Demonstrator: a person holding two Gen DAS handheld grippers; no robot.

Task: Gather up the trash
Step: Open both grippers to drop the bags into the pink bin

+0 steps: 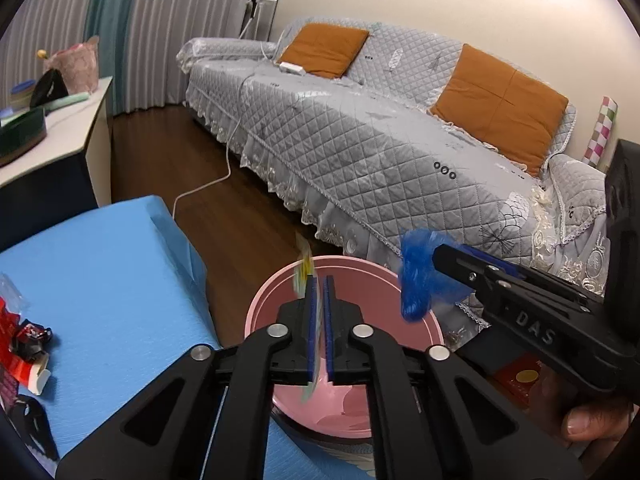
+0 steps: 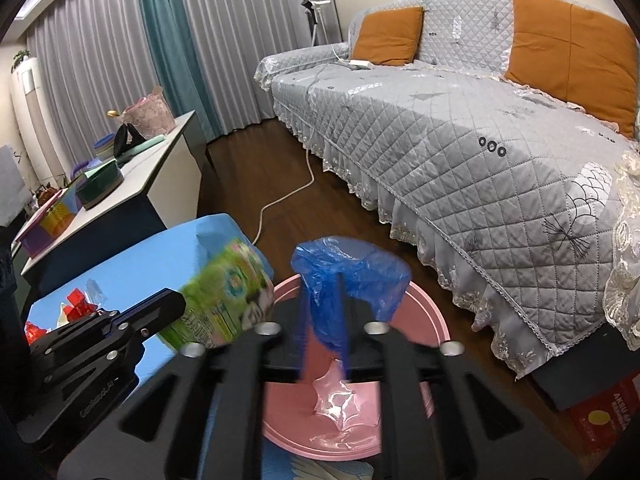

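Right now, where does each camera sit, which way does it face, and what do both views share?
Left wrist: rides the left gripper, looking forward and down at the round pink plastic basin; a green-and-yellow printed wrapper sits edge-on between its pads; the right gripper and a hand show.
Right wrist: rides the right gripper, facing the same basin through a crumpled blue plastic bag; the left gripper shows.
Shared: basin, blue tablecloth, grey quilted sofa.
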